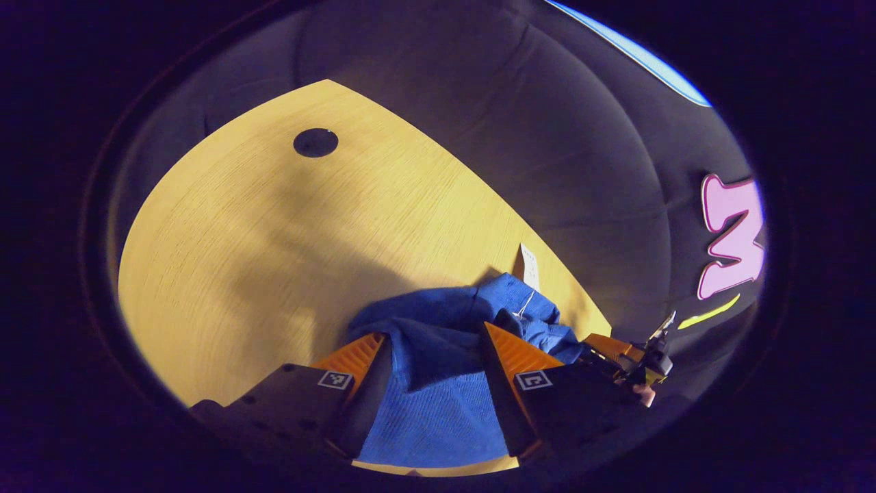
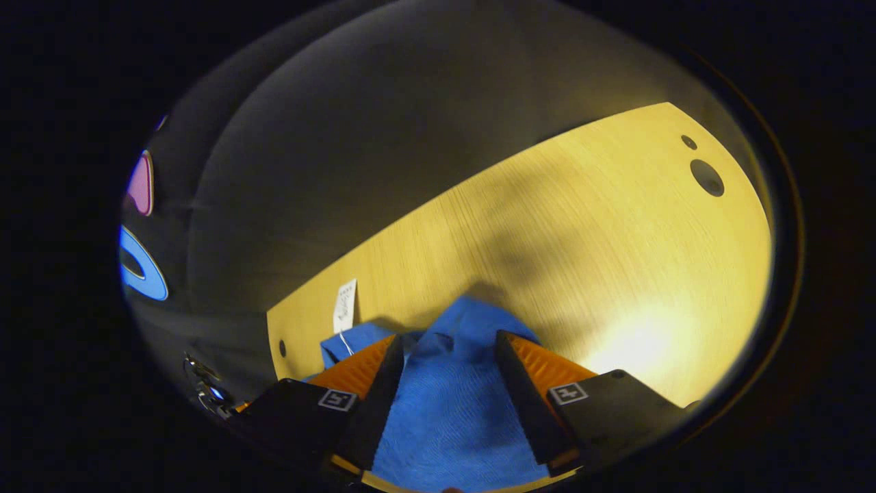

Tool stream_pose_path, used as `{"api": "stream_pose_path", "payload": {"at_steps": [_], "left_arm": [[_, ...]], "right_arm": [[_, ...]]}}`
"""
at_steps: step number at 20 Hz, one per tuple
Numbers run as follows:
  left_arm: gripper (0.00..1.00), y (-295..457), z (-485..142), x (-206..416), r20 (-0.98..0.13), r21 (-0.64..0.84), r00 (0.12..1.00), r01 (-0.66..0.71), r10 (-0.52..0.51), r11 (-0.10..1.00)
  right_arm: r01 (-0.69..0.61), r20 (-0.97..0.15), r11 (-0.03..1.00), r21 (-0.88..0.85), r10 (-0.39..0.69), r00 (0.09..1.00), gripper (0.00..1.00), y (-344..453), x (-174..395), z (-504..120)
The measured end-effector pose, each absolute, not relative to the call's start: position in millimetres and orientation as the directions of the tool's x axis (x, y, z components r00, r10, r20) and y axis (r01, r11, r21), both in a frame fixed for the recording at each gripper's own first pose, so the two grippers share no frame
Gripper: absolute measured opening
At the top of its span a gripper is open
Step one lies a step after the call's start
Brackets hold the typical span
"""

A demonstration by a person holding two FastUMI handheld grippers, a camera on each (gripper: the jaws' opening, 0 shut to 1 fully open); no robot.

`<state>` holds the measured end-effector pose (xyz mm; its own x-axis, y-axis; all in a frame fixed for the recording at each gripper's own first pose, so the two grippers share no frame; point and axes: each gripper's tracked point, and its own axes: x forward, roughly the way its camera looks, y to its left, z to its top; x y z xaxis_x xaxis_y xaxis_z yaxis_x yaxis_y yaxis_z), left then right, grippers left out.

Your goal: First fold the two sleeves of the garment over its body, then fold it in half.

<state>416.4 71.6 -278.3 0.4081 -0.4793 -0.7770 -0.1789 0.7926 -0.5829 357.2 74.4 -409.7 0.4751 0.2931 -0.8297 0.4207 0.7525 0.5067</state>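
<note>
A blue knitted garment (image 1: 438,411) lies bunched on the wooden table (image 1: 260,260), with a white tag (image 1: 529,267) on a thread at its far edge. My left gripper (image 1: 432,332) hangs low over it, jaws wide apart, with cloth lying between the fingers and not pinched. In the right gripper view the same garment (image 2: 452,411) runs up between the fingers of my right gripper (image 2: 448,335), which also stands open just over the cloth. The tag (image 2: 345,305) lies to the left there. The right gripper (image 1: 629,363) and the hand holding it appear at the right of the left gripper view.
The table (image 2: 616,260) has a round dark hole (image 1: 315,142) far from the garment, seen again as a hole (image 2: 707,177) in the right gripper view. Black cloth wall stands behind the table's far edge.
</note>
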Motion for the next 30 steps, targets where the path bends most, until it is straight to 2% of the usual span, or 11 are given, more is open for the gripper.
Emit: {"api": "stream_pose_path", "payload": {"at_steps": [1, 2, 3, 11, 14, 15, 16, 20, 21, 22, 30], "left_arm": [[0.73, 74, -275, 418, -0.766, -0.601, 0.423, -0.203, -0.484, 0.773], [0.78, 76, -274, 419, -0.755, -0.617, 0.438, -0.224, -0.488, 0.754], [0.81, 82, -271, 418, -0.752, -0.622, 0.45, -0.245, -0.481, 0.743], [0.78, 89, -219, 405, -0.737, -0.562, 0.539, -0.155, -0.407, 0.812], [0.83, 72, -192, 394, -0.702, -0.55, 0.59, -0.093, -0.399, 0.83], [0.83, 65, -182, 388, -0.69, -0.546, 0.602, -0.068, -0.402, 0.835], [0.83, 58, -175, 382, -0.679, -0.538, 0.614, -0.041, -0.403, 0.842], [0.83, 31, -141, 345, -0.63, -0.481, 0.662, 0.079, -0.407, 0.873], [0.78, 26, -133, 335, -0.618, -0.459, 0.675, 0.107, -0.404, 0.882], [0.83, 21, -128, 323, -0.608, -0.431, 0.688, 0.133, -0.396, 0.893], [0.85, -3, -48, 218, -0.438, -0.263, 0.822, 0.271, -0.365, 0.926]], "right_arm": [[0.416, -0.81, 0.739, 0.53, 0.298, 0.505, 0.89, 73, 363, -402], [0.414, -0.798, 0.728, 0.546, 0.302, 0.521, 0.75, 73, 365, -393], [0.41, -0.797, 0.732, 0.544, 0.299, 0.525, 0.9, 71, 365, -390], [0.208, -0.75, 0.869, 0.449, 0.24, 0.617, 0.91, 69, 343, -343], [0.119, -0.728, 0.907, 0.405, 0.241, 0.642, 0.92, 79, 327, -318], [0.095, -0.722, 0.914, 0.394, 0.243, 0.648, 0.8, 83, 321, -308], [0.071, -0.712, 0.921, 0.382, 0.244, 0.659, 0.93, 85, 315, -297], [-0.026, -0.662, 0.957, 0.29, 0.22, 0.717, 0.94, 89, 288, -247], [-0.044, -0.647, 0.961, 0.273, 0.218, 0.731, 0.84, 90, 279, -232], [-0.061, -0.631, 0.963, 0.264, 0.22, 0.744, 0.94, 92, 268, -217], [-0.084, -0.452, 0.981, 0.176, 0.157, 0.878, 0.95, 106, 162, -110]]}}
